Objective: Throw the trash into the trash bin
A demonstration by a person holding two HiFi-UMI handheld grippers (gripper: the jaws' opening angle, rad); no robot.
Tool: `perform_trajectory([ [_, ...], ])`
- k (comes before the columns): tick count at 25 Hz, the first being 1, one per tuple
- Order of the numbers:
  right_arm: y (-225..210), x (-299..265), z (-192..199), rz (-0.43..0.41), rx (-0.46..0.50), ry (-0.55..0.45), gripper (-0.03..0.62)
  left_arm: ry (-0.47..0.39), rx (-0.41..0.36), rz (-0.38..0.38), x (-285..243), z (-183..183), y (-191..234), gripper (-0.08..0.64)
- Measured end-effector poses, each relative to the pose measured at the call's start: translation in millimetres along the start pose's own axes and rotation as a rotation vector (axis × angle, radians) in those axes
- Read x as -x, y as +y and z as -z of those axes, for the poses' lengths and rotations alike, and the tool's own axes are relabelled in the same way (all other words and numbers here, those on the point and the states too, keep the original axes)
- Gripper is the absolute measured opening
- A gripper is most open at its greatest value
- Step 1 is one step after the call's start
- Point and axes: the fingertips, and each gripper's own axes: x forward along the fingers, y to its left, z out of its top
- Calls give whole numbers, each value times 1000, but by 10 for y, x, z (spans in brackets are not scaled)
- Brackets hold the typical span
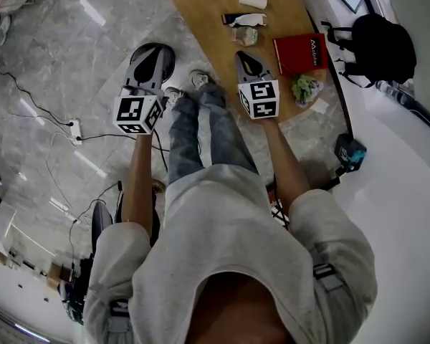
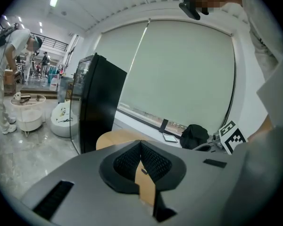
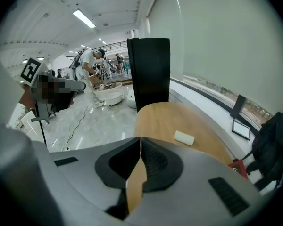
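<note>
Zero pieces of trash look binned yet, as far as I can judge, so basically the whole job is left. The left tongs (image 1: 150,57) are pinched together with nothing between them, and the right tongs (image 1: 246,58) are the same, closed up and empty. All the junk sits on the desk (image 1: 201,6). Nearest the person are a white paper scrap (image 1: 319,106) and a greenish crumpled wad (image 1: 305,87), near a red booklet (image 1: 299,51). Further out is a crumpled clear wrapper (image 1: 245,36), then a dark wrapper (image 1: 242,18), and farthest a white roll (image 1: 252,1). Not sure the booklet even counts as trash. As for the bin, a dark round thing (image 1: 170,57) on the floor (image 1: 72,49) right under the left tongs might be it, but I can't tell. Pose-wise, the person stands beside the desk with both forearms stretched forward side by side, marker cubes facing up. Both tongs point ahead and tilt down, the left over the floor, the right over the desk just short of the clear wrapper.
</note>
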Motion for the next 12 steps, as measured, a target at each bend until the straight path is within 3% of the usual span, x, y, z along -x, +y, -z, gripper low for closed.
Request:
perform_trajectory([
  [6, -277, -62, 349, 21, -18, 42, 32, 39, -9, 54, -284, 225, -219, 18],
  [12, -448, -294, 611, 11, 12, 74, 32, 57, 34, 59, -439, 511, -255, 18],
])
